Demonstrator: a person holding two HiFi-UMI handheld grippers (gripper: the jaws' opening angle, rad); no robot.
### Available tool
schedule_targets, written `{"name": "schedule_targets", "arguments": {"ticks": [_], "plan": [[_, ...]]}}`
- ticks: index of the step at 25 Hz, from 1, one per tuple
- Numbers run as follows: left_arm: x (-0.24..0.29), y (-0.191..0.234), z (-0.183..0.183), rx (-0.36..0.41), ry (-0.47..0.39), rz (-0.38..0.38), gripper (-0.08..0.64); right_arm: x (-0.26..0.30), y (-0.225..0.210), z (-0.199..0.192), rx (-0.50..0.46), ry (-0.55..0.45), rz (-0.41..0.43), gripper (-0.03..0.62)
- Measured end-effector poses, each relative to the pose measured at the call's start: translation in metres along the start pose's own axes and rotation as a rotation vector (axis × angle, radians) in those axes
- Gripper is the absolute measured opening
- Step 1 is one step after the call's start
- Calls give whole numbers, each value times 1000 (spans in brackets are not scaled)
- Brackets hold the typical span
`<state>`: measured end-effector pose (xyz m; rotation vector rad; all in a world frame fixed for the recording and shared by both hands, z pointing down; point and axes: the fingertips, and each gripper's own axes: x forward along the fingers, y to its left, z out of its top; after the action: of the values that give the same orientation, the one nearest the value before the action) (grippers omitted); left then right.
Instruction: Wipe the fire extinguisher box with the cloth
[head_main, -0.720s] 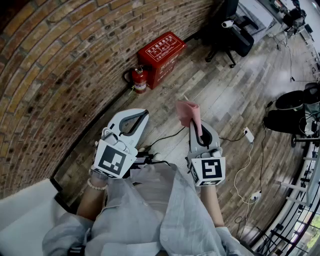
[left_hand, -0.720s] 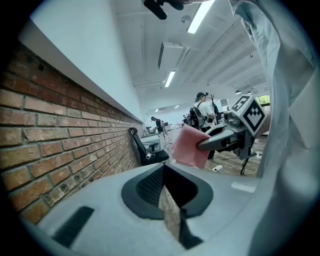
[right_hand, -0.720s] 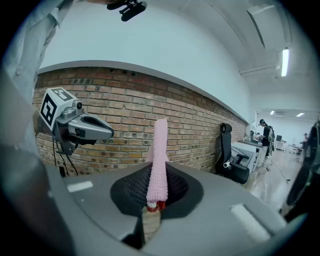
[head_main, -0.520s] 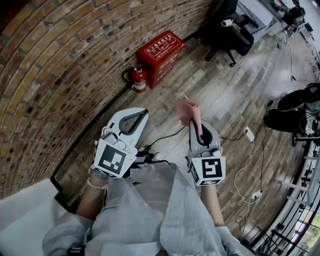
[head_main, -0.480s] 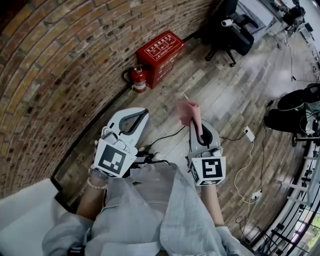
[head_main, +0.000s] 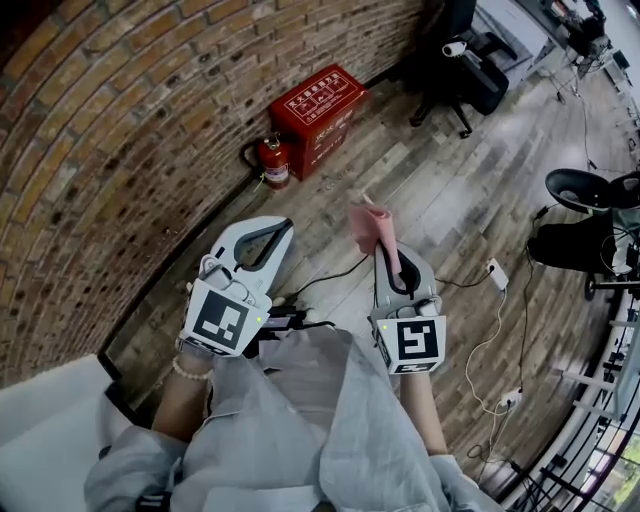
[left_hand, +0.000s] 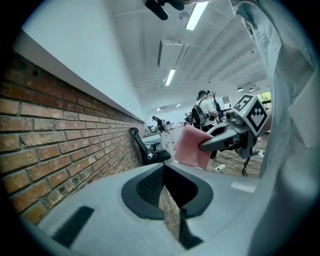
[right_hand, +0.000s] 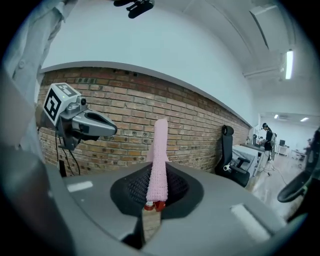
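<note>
**Well short of the box, the right claw is gripping the cloth**

The red fire extinguisher box (head_main: 320, 112) is standing on the wooden floor (head_main: 440, 200), with its back against the brick wall (head_main: 110, 130). A small red fire extinguisher (head_main: 272, 160) is standing just beside the box, also close to the wall. A black office chair (head_main: 465, 70) is standing on the other side of the box, a little apart from it.

Both claws are hanging in the air well apart from the box, on the person's side of it, and both are pointing roughly toward it. The right claw (right_hand: 152, 200) is clamping the pink cloth (right_hand: 159, 155); its jaws are pressing together on the lower edge of the cloth, and the rest is sticking up past the tips as a folded strip. Nothing of the cloth is touching the box. The left claw (left_hand: 163, 167) is staying beside the right one, no closer to the box, and its jaws are meeting with nothing between them. A black cable (head_main: 335, 272) is lying on the floor under the claws, away from the box.
</note>
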<state>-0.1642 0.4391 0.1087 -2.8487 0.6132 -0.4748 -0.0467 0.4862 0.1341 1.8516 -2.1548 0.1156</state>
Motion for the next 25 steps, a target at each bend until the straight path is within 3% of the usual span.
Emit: {"name": "schedule_targets", "arguments": {"ticks": [5, 12, 19, 25], "plan": [[5, -20, 6, -34, -7, 44, -3, -13, -14, -14, 13, 19, 34, 20], [23, -28, -1, -31, 13, 37, -3, -11, -38, -33, 49, 31, 16, 20], [83, 21, -3, -15, -1, 10, -3, 42, -73, -28, 43, 35, -18, 20], [153, 103, 13, 12, -46, -62, -3, 136, -123, 0, 72, 23, -87, 20]]}}
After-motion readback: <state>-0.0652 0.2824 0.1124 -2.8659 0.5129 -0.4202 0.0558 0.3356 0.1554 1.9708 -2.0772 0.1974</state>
